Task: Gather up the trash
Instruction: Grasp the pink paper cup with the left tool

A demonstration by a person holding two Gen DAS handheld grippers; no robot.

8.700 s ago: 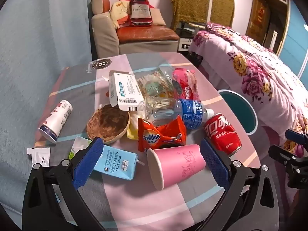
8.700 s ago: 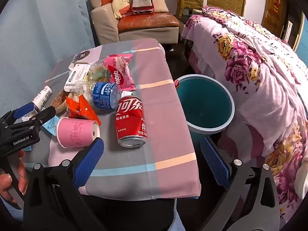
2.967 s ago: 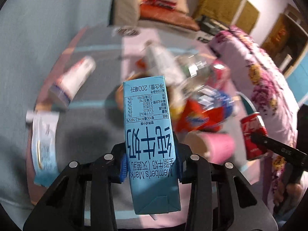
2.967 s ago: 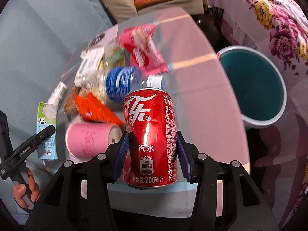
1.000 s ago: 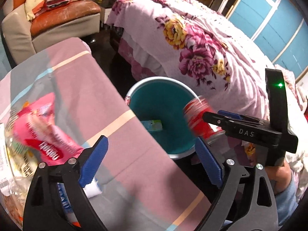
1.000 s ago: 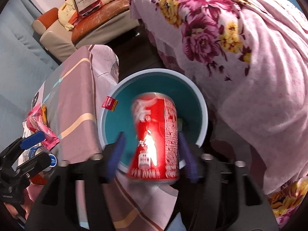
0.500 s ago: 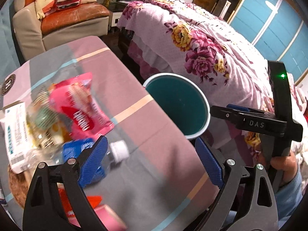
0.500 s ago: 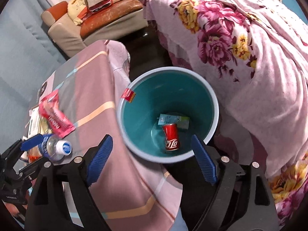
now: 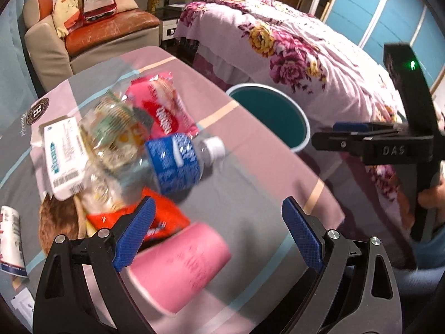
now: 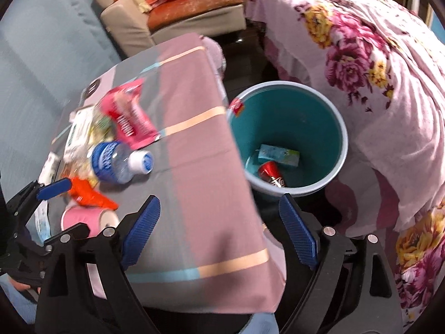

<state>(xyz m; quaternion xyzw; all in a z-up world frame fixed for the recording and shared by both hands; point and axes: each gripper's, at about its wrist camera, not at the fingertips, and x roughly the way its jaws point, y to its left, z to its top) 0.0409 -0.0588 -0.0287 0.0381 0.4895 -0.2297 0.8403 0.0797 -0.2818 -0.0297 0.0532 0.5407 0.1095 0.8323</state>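
A teal bin point(image 10: 345, 139) stands on the floor beside the table and holds a red can point(image 10: 271, 176) and a light-blue milk carton point(image 10: 279, 154). My right gripper point(image 10: 219, 235) hovers over the table's near corner next to the bin; its jaws are opening with nothing between them. My left gripper point(image 9: 218, 236) is open above a pink paper cup point(image 9: 180, 264) lying on its side. Behind the cup lie an orange snack packet point(image 9: 164, 220), a blue-labelled water bottle point(image 9: 172, 161), a pink snack packet point(image 9: 161, 111) and a white box point(image 9: 62, 156).
A bed with a floral cover point(image 10: 375, 55) runs close behind the bin. A sofa point(image 9: 105, 27) stands beyond the table's far end. A wicker bowl point(image 9: 52, 220) and a white tube point(image 9: 9, 242) lie at the table's left side.
The red can has dropped from my right gripper into the bin. Both grippers have swung away from the bin, back over the table, and the right jaws stand wider.
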